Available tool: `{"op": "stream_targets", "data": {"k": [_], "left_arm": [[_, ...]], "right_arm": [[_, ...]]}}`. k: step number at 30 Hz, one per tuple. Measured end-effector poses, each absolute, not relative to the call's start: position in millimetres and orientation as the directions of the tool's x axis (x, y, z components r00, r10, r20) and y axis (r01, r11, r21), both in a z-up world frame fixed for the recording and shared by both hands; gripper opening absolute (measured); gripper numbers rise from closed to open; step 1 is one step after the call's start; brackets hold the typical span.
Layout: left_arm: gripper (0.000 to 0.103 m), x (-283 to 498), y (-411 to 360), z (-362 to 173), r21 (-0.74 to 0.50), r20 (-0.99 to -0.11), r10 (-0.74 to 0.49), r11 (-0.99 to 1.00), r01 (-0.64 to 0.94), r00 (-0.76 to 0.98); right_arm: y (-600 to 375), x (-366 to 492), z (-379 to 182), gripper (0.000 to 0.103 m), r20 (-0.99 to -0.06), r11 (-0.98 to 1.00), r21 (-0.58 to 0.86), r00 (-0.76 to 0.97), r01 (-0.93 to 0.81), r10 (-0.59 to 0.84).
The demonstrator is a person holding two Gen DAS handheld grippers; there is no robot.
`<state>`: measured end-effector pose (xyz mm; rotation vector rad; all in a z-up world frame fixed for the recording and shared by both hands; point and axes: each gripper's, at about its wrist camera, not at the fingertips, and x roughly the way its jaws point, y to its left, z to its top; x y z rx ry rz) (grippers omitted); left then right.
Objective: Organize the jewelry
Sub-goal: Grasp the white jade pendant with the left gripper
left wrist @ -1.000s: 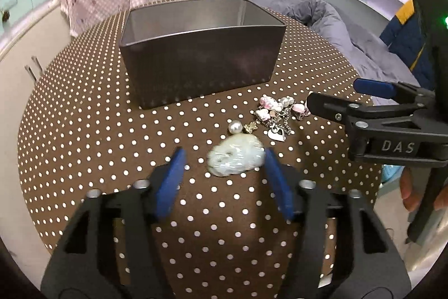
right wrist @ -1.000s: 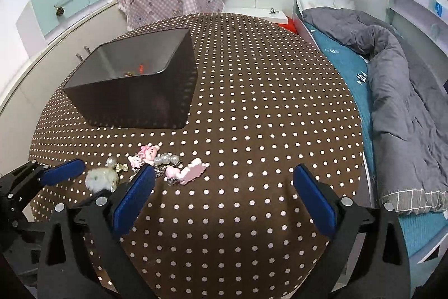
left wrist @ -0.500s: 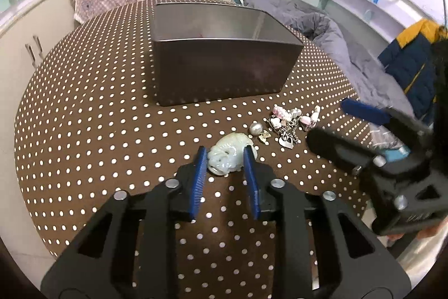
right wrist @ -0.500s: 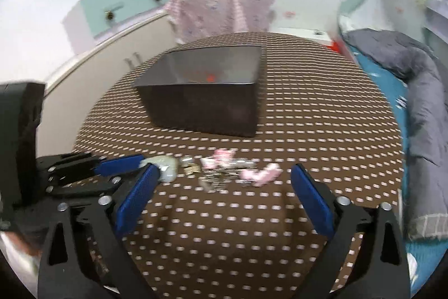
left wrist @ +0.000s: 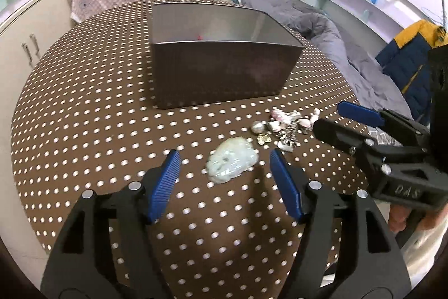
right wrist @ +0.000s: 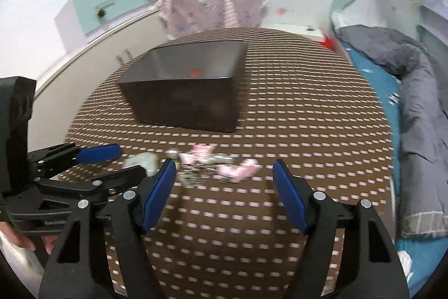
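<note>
Left wrist view: the pale green pendant [left wrist: 231,164] is seen sharply on the dotted desk [left wrist: 84,131], between the spread fingers of the left hand-held gripper [left wrist: 224,175] but untouched; in the blurred right wrist view it is half hidden behind that gripper's finger. The right hand-held gripper [right wrist: 224,187], also spread wide, is held before the charm bracelet [right wrist: 215,167]. Behind stands the dark box [left wrist: 221,55]. "DAS" is read on the right gripper's body.
</note>
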<state>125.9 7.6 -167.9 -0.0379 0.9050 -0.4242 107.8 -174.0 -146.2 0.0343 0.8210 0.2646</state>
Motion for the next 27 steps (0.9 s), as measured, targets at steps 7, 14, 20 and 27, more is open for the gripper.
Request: {"op": "stream_targets", "data": {"k": [7, 14, 20, 27], "left_arm": [[0.036, 123.4, -23.9, -172.8, -0.022, -0.756, -0.276, 0.916, 0.4, 0.593], [0.034, 125.8, -7.3, -169.1, -0.074, -0.765, -0.295, 0.923, 0.378, 0.572], [0.019, 123.1, 16.3, -161.2, -0.154, -0.75, -0.332, 0.929, 0.337, 0.572], [0.018, 117.2, 22.3, -163.0, -0.119, -0.761, -0.3, 0.936, 0.331, 0.575]], "right_arm": [[-180.3, 104.8, -151.5, 0.068, -0.728, 0.974, 0.132, 0.648, -0.186, 0.223], [-156.5, 104.2, -151.0, 0.068, -0.721, 0.953, 0.145, 0.631, -0.267, 0.286], [-131.3, 106.4, -155.6, 0.05, -0.717, 0.906, 0.183, 0.579, -0.381, 0.389], [-113.3, 116.5, -161.1, 0.046, -0.733, 0.899, 0.148, 0.564, -0.412, 0.379]]}}
